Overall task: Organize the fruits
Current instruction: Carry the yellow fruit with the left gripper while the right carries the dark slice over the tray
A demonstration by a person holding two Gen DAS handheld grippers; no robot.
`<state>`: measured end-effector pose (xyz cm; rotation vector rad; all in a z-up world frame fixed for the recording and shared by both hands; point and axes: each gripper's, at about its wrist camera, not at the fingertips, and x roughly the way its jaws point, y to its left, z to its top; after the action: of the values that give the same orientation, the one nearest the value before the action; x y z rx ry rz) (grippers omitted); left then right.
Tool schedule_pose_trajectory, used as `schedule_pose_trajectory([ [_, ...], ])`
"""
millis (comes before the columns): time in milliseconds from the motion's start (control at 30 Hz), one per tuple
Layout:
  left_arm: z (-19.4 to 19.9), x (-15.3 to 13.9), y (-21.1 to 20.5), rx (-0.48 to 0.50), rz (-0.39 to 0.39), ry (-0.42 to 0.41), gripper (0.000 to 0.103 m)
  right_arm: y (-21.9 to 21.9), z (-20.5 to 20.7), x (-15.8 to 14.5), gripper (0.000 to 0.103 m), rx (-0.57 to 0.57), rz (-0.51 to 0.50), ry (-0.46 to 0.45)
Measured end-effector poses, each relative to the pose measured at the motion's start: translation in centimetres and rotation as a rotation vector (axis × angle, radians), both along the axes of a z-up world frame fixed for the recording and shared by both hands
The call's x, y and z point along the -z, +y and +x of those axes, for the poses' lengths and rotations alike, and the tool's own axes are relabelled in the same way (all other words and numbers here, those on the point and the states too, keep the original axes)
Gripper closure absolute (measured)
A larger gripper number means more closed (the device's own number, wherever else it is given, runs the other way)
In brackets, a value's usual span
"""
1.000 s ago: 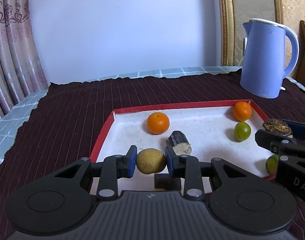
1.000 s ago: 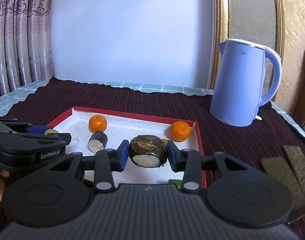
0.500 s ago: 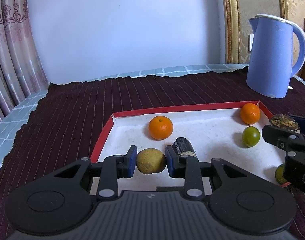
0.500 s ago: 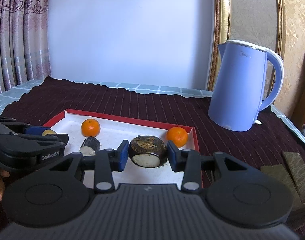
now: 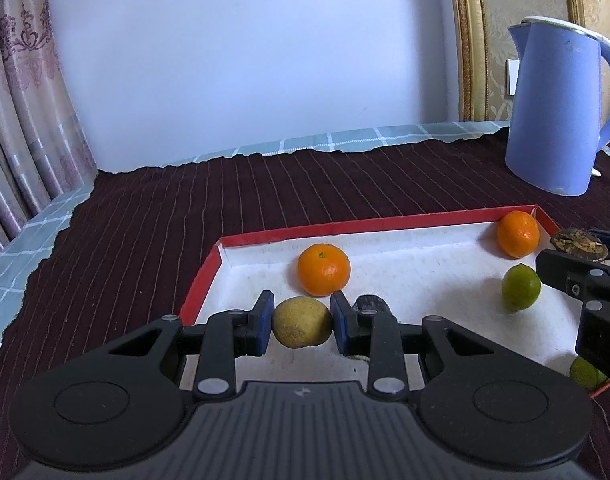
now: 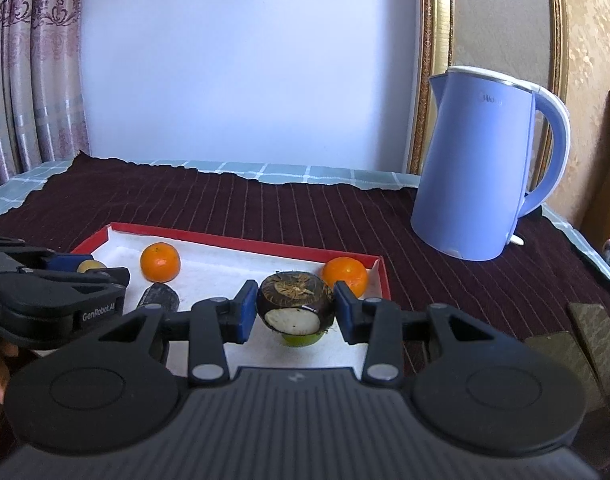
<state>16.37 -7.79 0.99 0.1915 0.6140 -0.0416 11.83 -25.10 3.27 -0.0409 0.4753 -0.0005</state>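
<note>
Red tray below | yellow fruit between left jaws (clamped)

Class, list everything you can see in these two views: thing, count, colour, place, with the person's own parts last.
tray: one, red rim, white inside, on cloth
oranges: two, orange, in tray
green fruits: two, in tray, right side
dark cut piece: one, in tray
kettle: one, blue, on cloth
cloth: one, dark maroon
yellow fruit: one, held above tray
dark round fruit: one, held above tray
left hand-held gripper: black, gripping yellow fruit
right hand-held gripper: black, gripping dark round fruit
</note>
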Motion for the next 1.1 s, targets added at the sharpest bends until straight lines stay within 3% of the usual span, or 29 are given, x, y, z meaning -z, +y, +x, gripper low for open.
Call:
schedule_pose_trajectory([
  [1100, 3.5, 0.7, -1.6, -0.017, 0.032, 0.014, 0.073, 0.2, 3.7, 0.8, 0.065, 0.028, -0.006, 0.033],
])
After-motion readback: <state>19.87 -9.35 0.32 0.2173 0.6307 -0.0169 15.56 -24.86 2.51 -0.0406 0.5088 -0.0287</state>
